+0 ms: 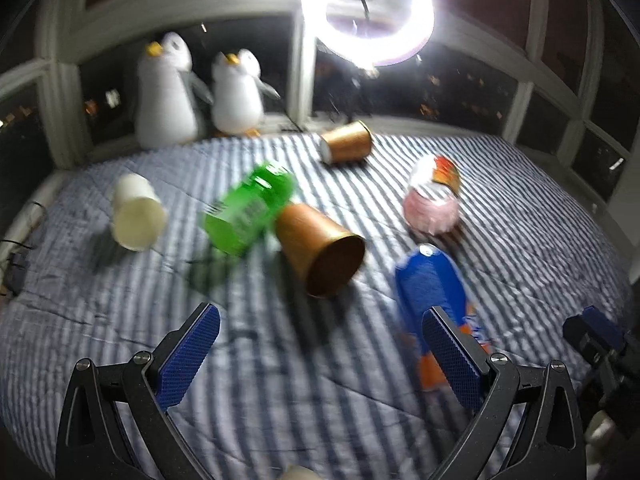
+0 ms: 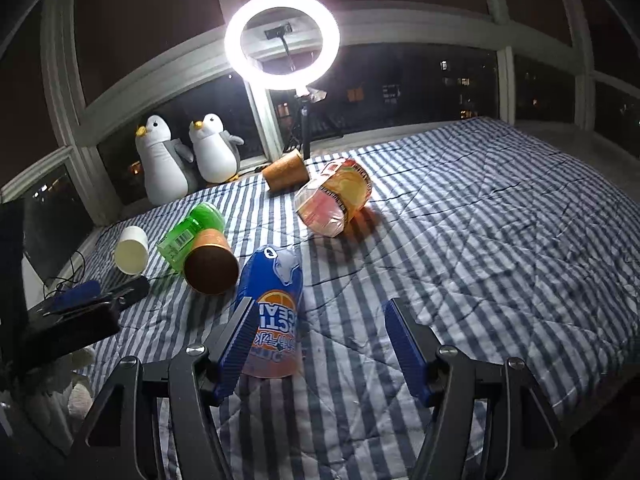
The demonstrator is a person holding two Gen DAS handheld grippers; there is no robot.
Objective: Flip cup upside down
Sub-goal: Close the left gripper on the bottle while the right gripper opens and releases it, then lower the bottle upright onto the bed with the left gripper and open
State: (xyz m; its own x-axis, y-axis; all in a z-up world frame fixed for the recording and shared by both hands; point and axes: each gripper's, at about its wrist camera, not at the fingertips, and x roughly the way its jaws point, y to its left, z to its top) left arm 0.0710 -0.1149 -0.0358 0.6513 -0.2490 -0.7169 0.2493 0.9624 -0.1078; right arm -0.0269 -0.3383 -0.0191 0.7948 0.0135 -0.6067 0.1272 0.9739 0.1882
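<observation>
Several cups lie on their sides on a striped bed. A gold cup (image 1: pixel 320 252) (image 2: pixel 211 266) lies with its mouth towards me, against a green cup (image 1: pixel 250 212) (image 2: pixel 191 234). A white cup (image 1: pixel 137 212) (image 2: pixel 131 250) lies at the left. A second gold cup (image 1: pixel 346 143) (image 2: pixel 286 170) lies at the back. A blue and orange cup (image 1: pixel 434 308) (image 2: pixel 270 312) lies near my right gripper's left finger. My left gripper (image 1: pixel 320 356) is open and empty, short of the gold cup. My right gripper (image 2: pixel 320 344) is open and empty.
A pink and orange printed cup (image 1: pixel 434 196) (image 2: pixel 334 196) lies mid-bed. Two plush penguins (image 1: pixel 200 92) (image 2: pixel 188 156) and a ring light (image 1: pixel 368 12) (image 2: pixel 282 40) stand at the window. The left gripper's body (image 2: pixel 76 312) shows at the right wrist view's left edge. The bed's right half (image 2: pixel 500 220) holds only the blanket.
</observation>
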